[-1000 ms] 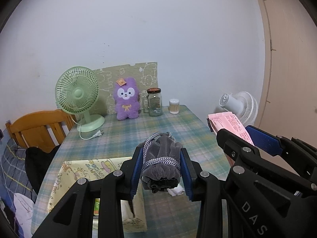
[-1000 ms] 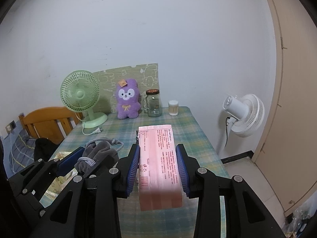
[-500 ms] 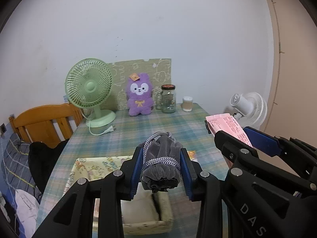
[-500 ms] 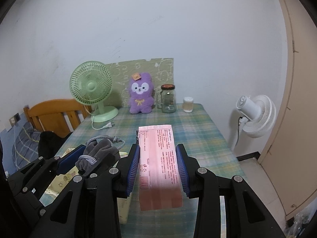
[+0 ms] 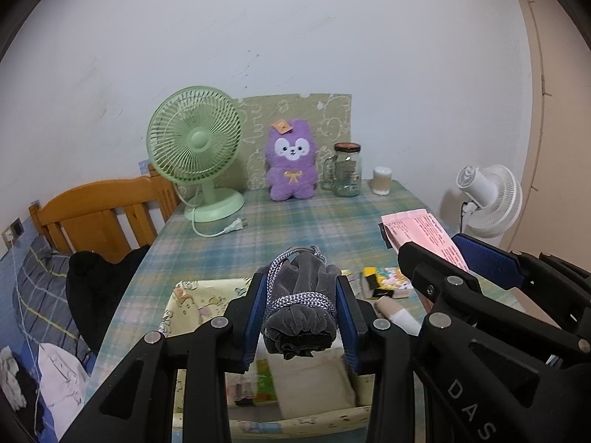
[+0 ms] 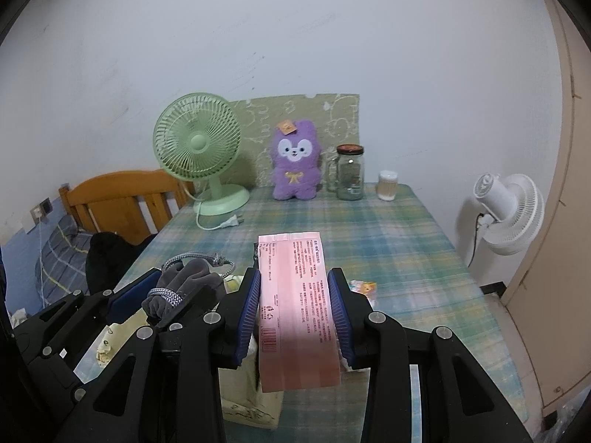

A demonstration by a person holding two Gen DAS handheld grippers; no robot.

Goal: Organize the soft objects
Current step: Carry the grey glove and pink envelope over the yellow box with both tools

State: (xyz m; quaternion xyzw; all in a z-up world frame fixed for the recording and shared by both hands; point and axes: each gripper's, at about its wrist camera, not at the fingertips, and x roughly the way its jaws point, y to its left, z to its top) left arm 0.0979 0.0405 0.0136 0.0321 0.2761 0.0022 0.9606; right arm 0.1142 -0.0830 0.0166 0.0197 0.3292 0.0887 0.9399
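My left gripper (image 5: 301,313) is shut on a grey velvet drawstring pouch (image 5: 300,310) with a grey-white cord, held over a pale yellow fabric box (image 5: 192,295) with cartoon prints. My right gripper (image 6: 294,313) is shut on a pink soft pack (image 6: 295,306) printed with red text, and hangs just right of the left one. In the right wrist view the pouch (image 6: 181,291) and the left gripper (image 6: 147,295) show at lower left, above the box (image 6: 243,402). The pink pack (image 5: 424,232) pokes out beside the left gripper. A purple plush toy (image 5: 291,166) sits at the table's back.
A green desk fan (image 5: 195,147), a glass jar (image 5: 347,170) and a small cup (image 5: 382,181) line the back of the checked table (image 5: 295,221). Small colourful packets (image 5: 384,280) lie right of the box. A wooden chair (image 5: 96,214) stands left, a white fan (image 5: 487,199) right.
Both grippers have drawn back toward the near end of the table, holding their loads. The fabric box has come into view beneath the left gripper, and the back objects look farther away.
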